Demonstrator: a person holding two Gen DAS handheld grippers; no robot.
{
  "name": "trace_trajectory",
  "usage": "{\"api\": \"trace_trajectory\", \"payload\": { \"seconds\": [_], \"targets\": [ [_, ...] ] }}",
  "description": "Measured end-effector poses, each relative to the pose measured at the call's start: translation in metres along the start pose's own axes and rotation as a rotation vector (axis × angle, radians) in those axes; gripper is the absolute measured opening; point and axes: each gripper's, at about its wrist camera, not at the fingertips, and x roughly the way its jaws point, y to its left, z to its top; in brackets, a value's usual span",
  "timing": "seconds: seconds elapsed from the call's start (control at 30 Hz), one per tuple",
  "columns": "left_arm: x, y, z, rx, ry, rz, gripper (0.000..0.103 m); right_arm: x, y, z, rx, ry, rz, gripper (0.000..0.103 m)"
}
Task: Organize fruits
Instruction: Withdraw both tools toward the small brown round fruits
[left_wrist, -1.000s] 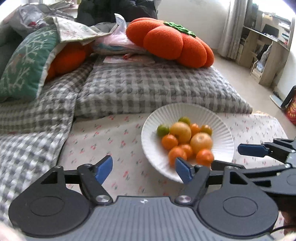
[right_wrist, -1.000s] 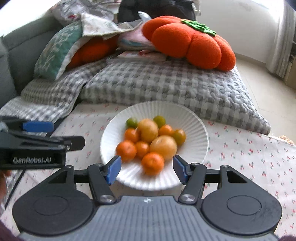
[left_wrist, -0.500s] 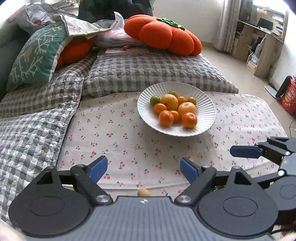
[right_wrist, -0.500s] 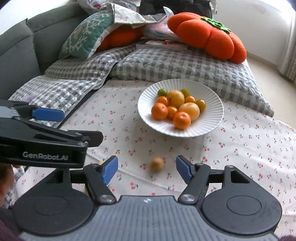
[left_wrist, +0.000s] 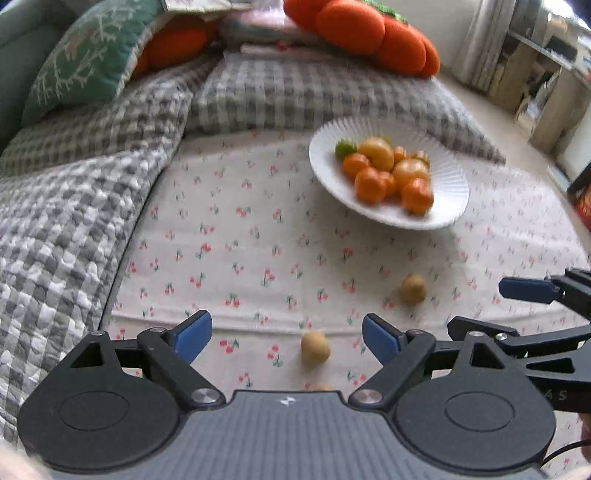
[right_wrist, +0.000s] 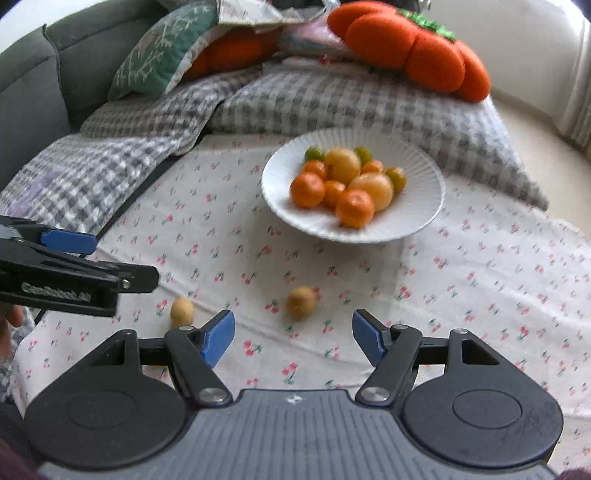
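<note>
Both wide open, left claw (left_wrist: 286, 338), right claw (right_wrist: 293, 334), empty

right gripper (right_wrist: 293, 338) low in frame, blue-tipped fingers (right_wrist: 218, 338) spread wide, nothing between them. small tan fruit (right_wrist: 301, 302) on cherry-print cloth (right_wrist: 461, 280) just ahead of gap. second tan fruit (right_wrist: 181, 311) further left, just beside left fingertip. left gripper (right_wrist: 70, 258) enters from left edge, hovers above cloth. white plate (right_wrist: 424, 206) beyond, piled with oranges (right_wrist: 354, 208), yellow fruit (right_wrist: 371, 186), green ones (right_wrist: 314, 153). checked blanket (right_wrist: 325, 103) behind plate, pumpkin cushion (right_wrist: 410, 51) on it. view slightly blurred.
</note>
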Motion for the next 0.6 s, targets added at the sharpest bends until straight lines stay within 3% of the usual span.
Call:
{"api": "trace_trajectory", "payload": {
  "seconds": [0.33, 0.6],
  "targets": [
    [0.007, -0.006, -0.01, 0.056, 0.065, -0.047, 0.085, 0.001, -0.001, -0.009, -0.014, 0.112, 0.014, 0.07],
    [0.023, -0.015, -0.022, 0.118, 0.137, -0.062, 0.08, 0.016, 0.005, -0.024, -0.06, 0.22, 0.012, 0.066]
  ]
}}
